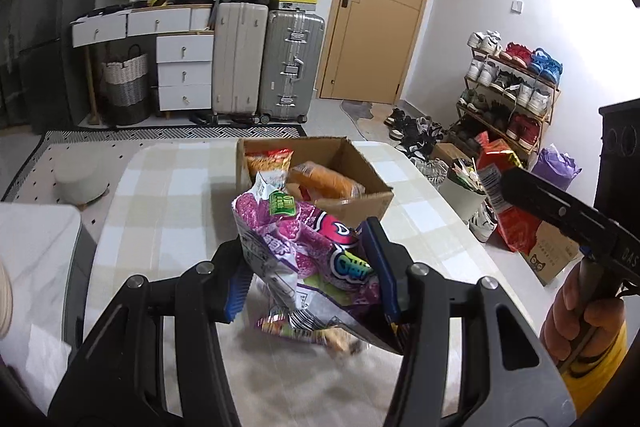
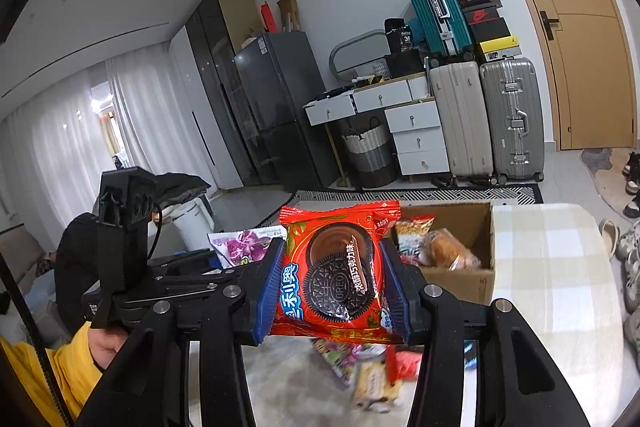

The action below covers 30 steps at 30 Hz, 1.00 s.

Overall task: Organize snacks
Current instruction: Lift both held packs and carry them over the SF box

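Left claw (image 1: 308, 269): clenched on a purple snack packet (image 1: 304, 247), blue pads pressing both of its sides. The packet is crumpled and held clear of the tabletop (image 1: 160, 195), short of the cardboard box (image 1: 360, 201).

Centre: the cardboard box stands open on the checked cloth. It already contains an orange packet (image 1: 324, 181) and a red-and-white packet (image 1: 269, 163). More loose snacks (image 2: 372, 375) lie on the tabletop below the claws; they are blurred and cannot be identified.

Right claw (image 2: 334, 281): clenched on a red Oreo packet (image 2: 336, 267), gripped flat by its side edges and held above the tabletop, just before the box.

Assessment: both packets appear to be in transit, lifted and not yet deposited. The next move calls for bringing each claw over the box opening, one at a time to avoid a clash, then lowering and releasing inside the walls. The loose snacks remain to be collected afterwards.
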Available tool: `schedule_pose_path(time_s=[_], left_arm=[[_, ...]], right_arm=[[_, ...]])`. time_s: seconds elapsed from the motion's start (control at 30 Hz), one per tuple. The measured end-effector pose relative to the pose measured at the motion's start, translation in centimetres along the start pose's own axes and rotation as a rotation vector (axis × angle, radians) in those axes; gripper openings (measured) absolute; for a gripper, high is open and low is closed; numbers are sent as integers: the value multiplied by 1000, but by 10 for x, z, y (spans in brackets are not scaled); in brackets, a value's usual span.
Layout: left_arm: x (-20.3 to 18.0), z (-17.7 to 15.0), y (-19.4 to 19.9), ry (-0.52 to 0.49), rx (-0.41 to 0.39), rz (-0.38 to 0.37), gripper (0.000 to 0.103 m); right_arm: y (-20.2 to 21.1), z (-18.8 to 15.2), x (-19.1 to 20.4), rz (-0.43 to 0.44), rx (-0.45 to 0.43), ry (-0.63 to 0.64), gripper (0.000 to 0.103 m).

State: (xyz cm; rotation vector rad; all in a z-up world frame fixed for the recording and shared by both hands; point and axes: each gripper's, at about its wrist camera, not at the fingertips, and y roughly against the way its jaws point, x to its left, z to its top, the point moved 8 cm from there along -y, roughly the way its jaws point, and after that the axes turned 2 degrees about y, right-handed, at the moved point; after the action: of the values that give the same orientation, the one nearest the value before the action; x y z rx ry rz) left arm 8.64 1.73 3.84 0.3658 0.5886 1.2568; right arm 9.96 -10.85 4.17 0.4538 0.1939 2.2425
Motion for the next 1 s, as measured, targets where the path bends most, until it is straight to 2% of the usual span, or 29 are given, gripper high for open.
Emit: schedule_pose_path(time_s=[0.3,0.53,0.73,1.0], left_arm=[[-8,59,-62,-21,17,-8,48],[2,100,-135,-16,67,18,48],[17,114,-205,2,146,29,48],[29,120,-273,17,204,26,48]], right_arm=[[-42,37,-42,-15,21,-5,47],[-88,55,-80,-31,61,-46,47],[-131,62,-111,-59,115,-77,47],[-175,54,-143,-76,165,-111,47]])
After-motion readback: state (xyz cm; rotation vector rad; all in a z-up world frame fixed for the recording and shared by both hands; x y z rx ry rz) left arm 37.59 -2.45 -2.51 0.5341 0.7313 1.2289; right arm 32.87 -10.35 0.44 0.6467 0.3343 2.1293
